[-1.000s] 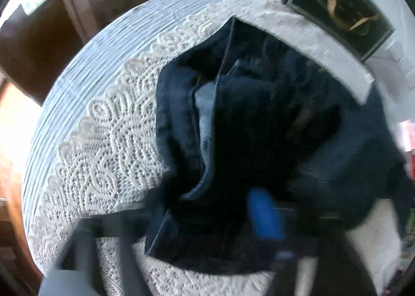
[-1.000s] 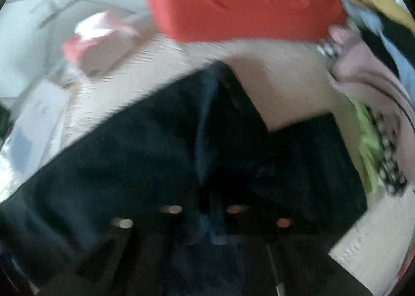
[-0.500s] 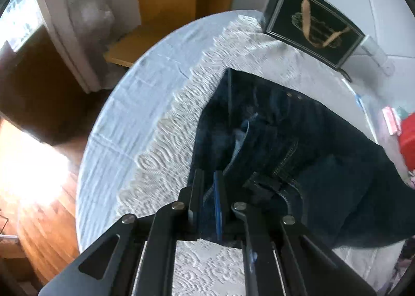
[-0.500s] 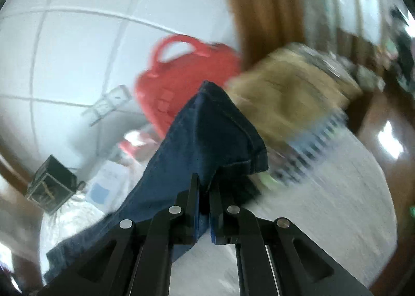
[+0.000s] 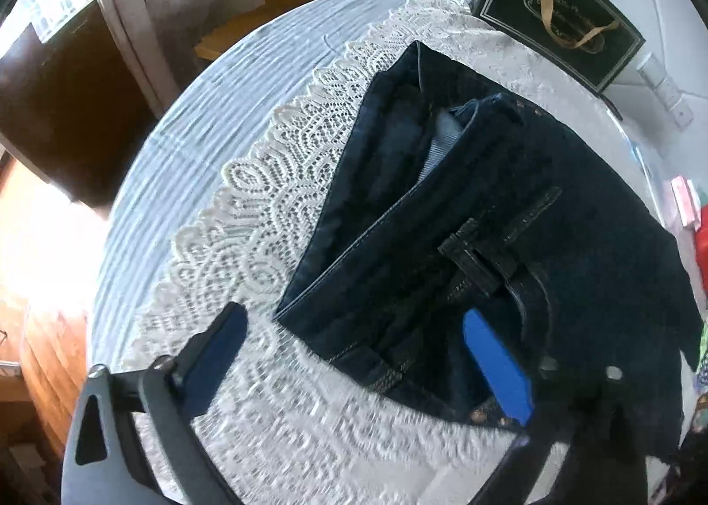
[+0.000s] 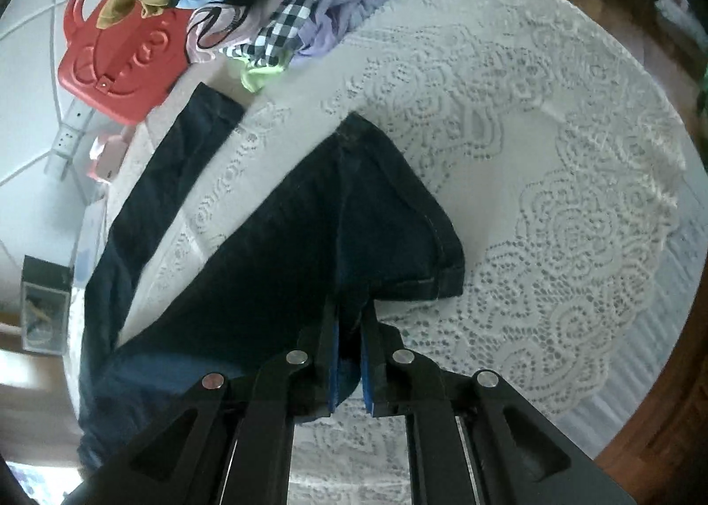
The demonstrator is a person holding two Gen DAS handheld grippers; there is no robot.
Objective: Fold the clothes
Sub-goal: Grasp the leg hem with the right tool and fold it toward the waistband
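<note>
Left wrist view: our left claw (image 5: 354,354) has just sprung wide, releasing the jeans (image 5: 509,204) waistband it pinched before. Our right claw (image 6: 349,354) stays clenched on a leg hem, now lowered onto the lace-covered desk (image 6: 553,204).
</note>
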